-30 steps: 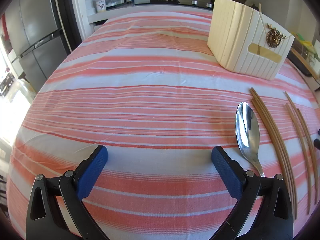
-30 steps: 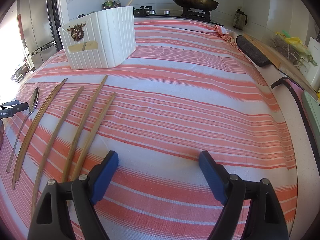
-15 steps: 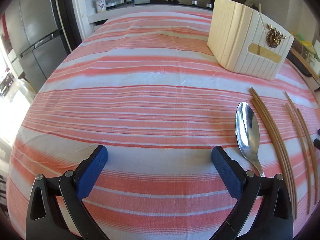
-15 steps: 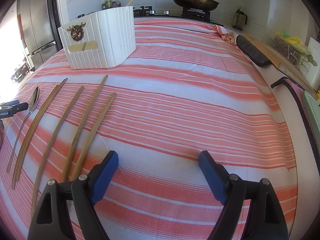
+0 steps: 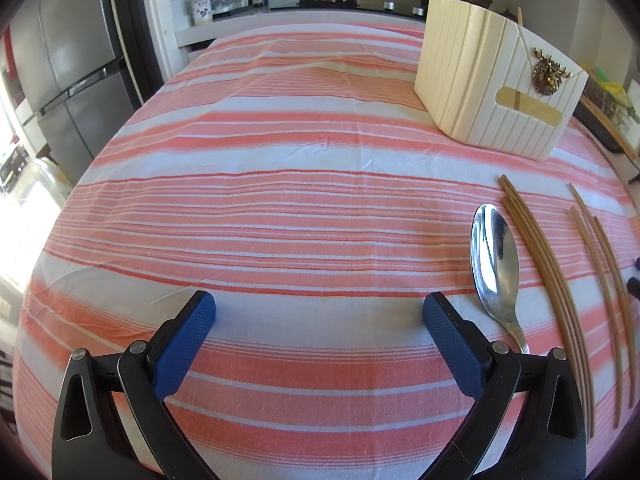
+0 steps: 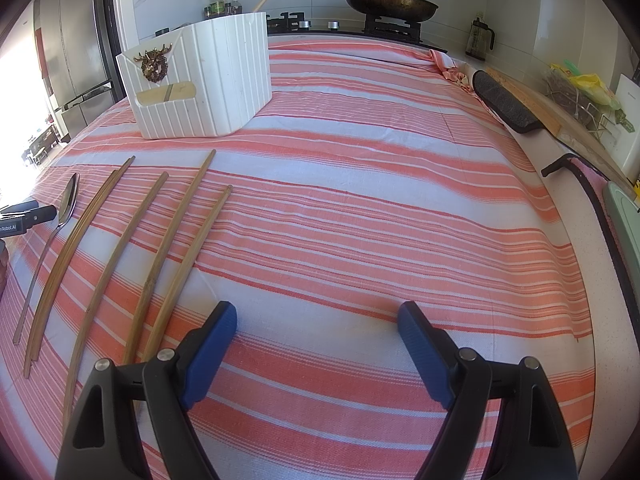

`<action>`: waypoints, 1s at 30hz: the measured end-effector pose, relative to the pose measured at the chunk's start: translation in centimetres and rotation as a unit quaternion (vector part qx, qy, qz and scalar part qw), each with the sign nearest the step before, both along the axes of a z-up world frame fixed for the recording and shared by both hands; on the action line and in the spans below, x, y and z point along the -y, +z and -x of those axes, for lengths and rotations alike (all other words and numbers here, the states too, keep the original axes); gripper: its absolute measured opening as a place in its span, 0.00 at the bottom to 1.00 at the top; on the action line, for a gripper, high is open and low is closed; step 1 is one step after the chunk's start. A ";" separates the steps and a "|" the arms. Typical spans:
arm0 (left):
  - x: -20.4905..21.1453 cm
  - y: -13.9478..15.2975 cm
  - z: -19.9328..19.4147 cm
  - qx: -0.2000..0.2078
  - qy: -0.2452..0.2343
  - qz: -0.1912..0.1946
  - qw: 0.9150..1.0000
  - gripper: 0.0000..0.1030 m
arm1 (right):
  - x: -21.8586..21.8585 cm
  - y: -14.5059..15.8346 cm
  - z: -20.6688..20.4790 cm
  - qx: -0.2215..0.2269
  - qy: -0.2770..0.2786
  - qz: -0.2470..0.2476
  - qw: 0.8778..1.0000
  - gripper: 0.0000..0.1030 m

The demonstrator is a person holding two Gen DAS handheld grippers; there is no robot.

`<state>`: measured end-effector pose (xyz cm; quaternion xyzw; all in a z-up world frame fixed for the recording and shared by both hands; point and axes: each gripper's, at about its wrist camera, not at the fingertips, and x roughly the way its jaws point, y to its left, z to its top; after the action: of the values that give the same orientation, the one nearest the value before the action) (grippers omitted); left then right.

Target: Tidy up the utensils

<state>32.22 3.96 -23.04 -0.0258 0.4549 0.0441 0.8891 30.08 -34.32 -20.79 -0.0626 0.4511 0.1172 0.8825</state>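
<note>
A steel spoon [image 5: 495, 256] lies on the striped cloth just right of my left gripper [image 5: 319, 318], which is open and empty above the cloth. Several wooden chopsticks [image 5: 550, 284] lie right of the spoon. A white ribbed utensil holder [image 5: 492, 80] with a brass deer badge stands at the far right. In the right wrist view the chopsticks [image 6: 172, 240] and spoon [image 6: 66, 206] lie left of my right gripper [image 6: 317, 320], open and empty. The holder [image 6: 204, 80] stands far left, one stick poking from it.
A striped orange and white cloth [image 6: 380, 200] covers the table. A stove with a lidded pan [image 6: 390, 0] is behind. A dark pad [image 6: 506, 106] and a wooden board lie on the right counter. A fridge [image 5: 76, 80] stands left. The left gripper's tip [image 6: 28, 216] shows at the left edge.
</note>
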 end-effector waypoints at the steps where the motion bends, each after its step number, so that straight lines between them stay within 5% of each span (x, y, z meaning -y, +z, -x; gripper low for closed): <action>1: 0.0 0.0 0.0 0.000 0.000 0.000 1.000 1.00 | 0.3 0.0 -0.1 0.000 0.000 0.000 1.000 0.82; 30: 0.0 0.0 0.0 0.000 -0.001 0.000 1.000 1.00 | 0.3 0.0 -0.1 0.000 0.000 0.000 1.000 0.82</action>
<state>32.18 3.98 -23.07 -0.0255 0.4545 0.0436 0.8893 30.23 -34.62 -20.82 -0.0627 0.4512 0.1170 0.8825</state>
